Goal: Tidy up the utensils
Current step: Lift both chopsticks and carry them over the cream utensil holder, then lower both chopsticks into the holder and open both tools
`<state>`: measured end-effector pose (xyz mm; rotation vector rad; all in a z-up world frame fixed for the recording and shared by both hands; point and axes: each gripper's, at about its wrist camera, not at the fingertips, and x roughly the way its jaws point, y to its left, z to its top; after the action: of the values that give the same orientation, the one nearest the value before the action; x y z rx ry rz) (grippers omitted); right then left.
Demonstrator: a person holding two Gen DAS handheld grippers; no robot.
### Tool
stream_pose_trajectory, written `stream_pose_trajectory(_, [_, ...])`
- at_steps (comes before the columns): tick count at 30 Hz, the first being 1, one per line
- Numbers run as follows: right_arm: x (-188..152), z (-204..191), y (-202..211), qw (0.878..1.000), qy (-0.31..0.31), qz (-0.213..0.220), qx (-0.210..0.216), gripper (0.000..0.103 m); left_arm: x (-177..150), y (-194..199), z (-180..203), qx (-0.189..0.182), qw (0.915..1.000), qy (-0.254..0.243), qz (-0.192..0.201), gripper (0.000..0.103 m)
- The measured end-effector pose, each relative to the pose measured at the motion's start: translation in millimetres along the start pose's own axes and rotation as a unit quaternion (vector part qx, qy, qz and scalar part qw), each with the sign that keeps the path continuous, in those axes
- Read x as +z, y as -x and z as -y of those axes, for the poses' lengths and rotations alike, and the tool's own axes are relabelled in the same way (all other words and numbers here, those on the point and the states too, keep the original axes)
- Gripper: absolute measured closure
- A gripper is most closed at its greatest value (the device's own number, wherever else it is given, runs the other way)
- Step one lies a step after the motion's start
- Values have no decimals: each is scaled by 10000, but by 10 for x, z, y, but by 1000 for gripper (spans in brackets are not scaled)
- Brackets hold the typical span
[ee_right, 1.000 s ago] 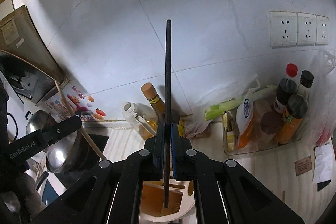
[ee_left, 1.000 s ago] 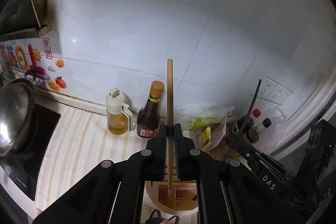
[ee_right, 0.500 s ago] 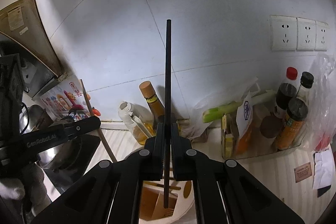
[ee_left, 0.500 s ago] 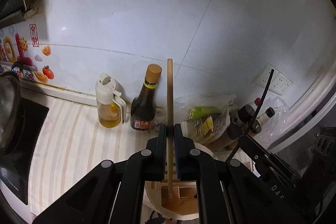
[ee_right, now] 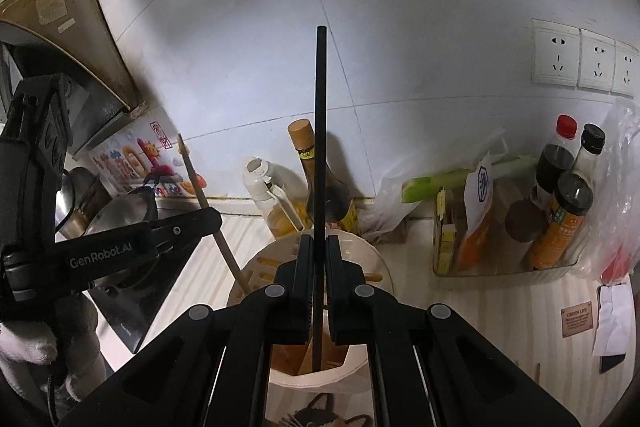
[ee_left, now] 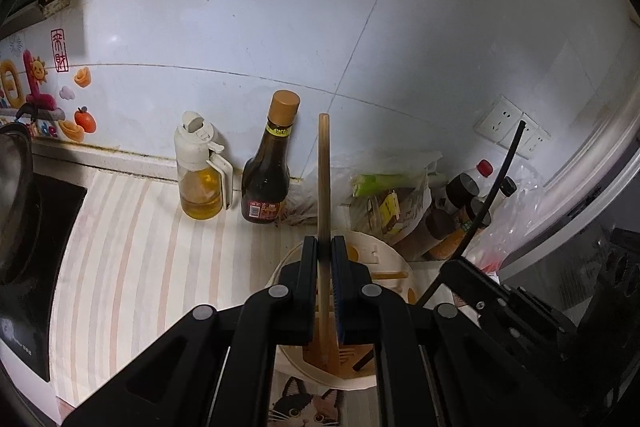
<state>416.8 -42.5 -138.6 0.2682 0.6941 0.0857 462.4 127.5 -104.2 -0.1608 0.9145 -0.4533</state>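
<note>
Two chopsticks are in play, one per hand, and both stand nearly upright over the same round cream utensil holder [ee_left: 372, 251] on the striped tabletop [ee_left: 132, 247]. My left gripper [ee_left: 324, 281] is clenched on a wooden chopstick [ee_left: 323, 179], whose long axis runs straight up between the jaws; its lower tip is already down among the holder's wooden dividers, directly below the gripper. My right gripper [ee_right: 315, 281] is clamped on a black chopstick [ee_right: 320, 131], also near vertical, with its lower end inside the holder's front compartment, though I cannot tell whether either tip touches the bottom. From the right wrist view, the left gripper [ee_right: 200, 223] sits to the left of the holder with the wooden chopstick [ee_right: 208, 207] slanting down into the left part. From the left wrist view, the black chopstick [ee_left: 480, 215] leans in from the right. I judge both hands about equally near, so what matters is keeping each stick's axis lined up with its slot below before letting go; a tilt could catch a divider. Behind the holder stand a dark sauce bottle [ee_left: 268, 179] and an oil dispenser [ee_left: 200, 171], well clear.
</note>
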Motion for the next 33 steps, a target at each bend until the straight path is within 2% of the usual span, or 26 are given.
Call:
stream_pose_trajectory(4, [17,2,22,9996,67,251,-106,97,30,-23,-36,48,9999,31,94,99])
stream_pose_trajectory(11, [-63,11,-81,9990,173,370,-196,97,89,-170,-103,19,10000,53,53,99])
stream_pose_trajectory(21, [-346,-13,182,9993,303,207,-122,97,-54,-131,-50,31,9999,-39,-117,99])
stream_pose_trajectory(28, [-488,-66,180,9980,547,191,-245,97,-118,-112,-67,141,9998,-65,-150,99])
stream_pose_trajectory(33, [-506,-127,107,9974,683,-89,-201,97,-153,-89,-82,160,9996,18,-220,97])
